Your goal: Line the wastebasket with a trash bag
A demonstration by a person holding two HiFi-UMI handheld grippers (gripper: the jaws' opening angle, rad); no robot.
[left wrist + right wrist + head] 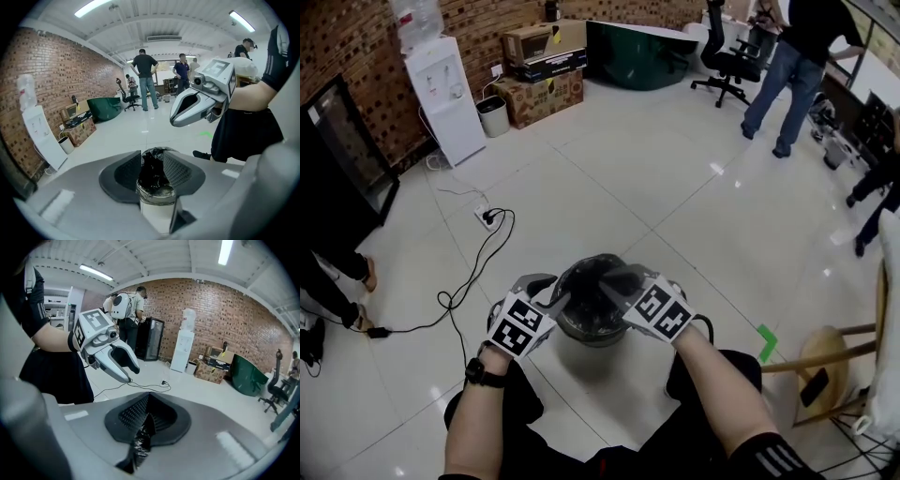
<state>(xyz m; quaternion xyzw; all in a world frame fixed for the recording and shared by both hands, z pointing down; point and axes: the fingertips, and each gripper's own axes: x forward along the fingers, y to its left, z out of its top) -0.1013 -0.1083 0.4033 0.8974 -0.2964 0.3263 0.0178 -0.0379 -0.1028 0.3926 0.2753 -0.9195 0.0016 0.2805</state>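
Observation:
The wastebasket [592,328] stands on the white floor in front of my knees, with a black trash bag [598,281] bunched up above its rim. My left gripper [555,298] is at the left of the rim. In the left gripper view a crumpled wad of the trash bag [151,169] fills the gap between the left gripper's [152,168] pads, with the wastebasket [157,206] right below. My right gripper [617,279] is over the far right of the rim. In its own view the right gripper [143,425] is shut on a thin fold of the trash bag [138,442].
A power strip [487,217] with a black cable lies on the floor to the left. A wooden stool [830,361] stands close on the right, by a green tape mark [766,342]. Farther off are a water dispenser [445,98], cardboard boxes [539,89] and standing people [797,66].

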